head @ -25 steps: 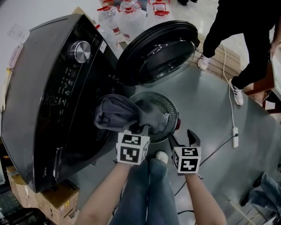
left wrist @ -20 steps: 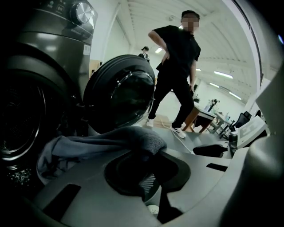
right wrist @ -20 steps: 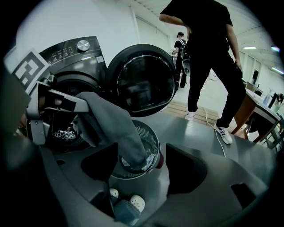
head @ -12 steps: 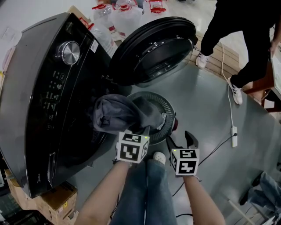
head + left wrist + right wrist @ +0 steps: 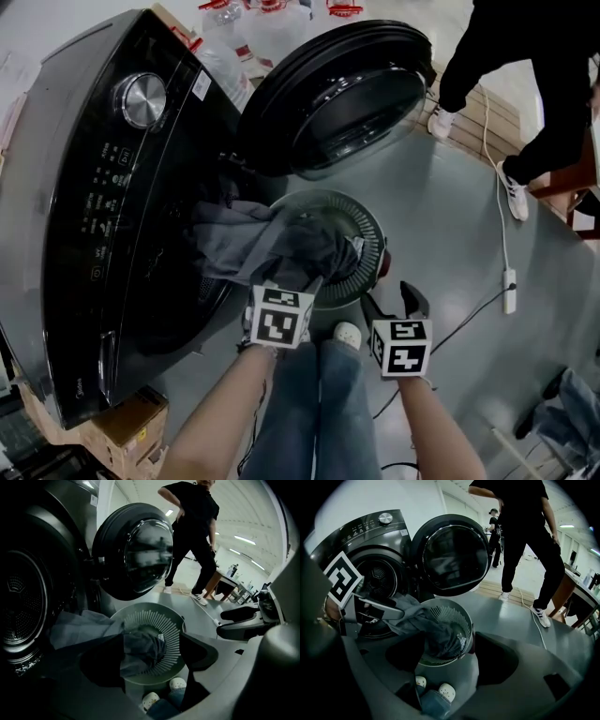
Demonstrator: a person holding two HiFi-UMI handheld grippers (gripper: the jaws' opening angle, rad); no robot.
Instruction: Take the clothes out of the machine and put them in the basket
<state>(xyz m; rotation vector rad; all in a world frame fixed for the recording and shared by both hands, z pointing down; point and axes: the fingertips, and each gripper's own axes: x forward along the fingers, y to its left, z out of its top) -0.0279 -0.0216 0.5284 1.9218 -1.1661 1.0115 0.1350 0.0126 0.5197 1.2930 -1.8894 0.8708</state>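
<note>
The garment (image 5: 281, 246) has sunk into the basket (image 5: 376, 234), its tail still in the machine (image 5: 103, 187), as the left gripper (image 5: 298, 279) jaws open off it and the right gripper (image 5: 392, 298) jaws gape empty.

No word, brand or number can be read anywhere: the small white markings on the washing machine's control panel (image 5: 101, 211) and the pale sticker (image 5: 200, 86) beside its dial (image 5: 141, 98) are too tiny and blurred to make out.
</note>
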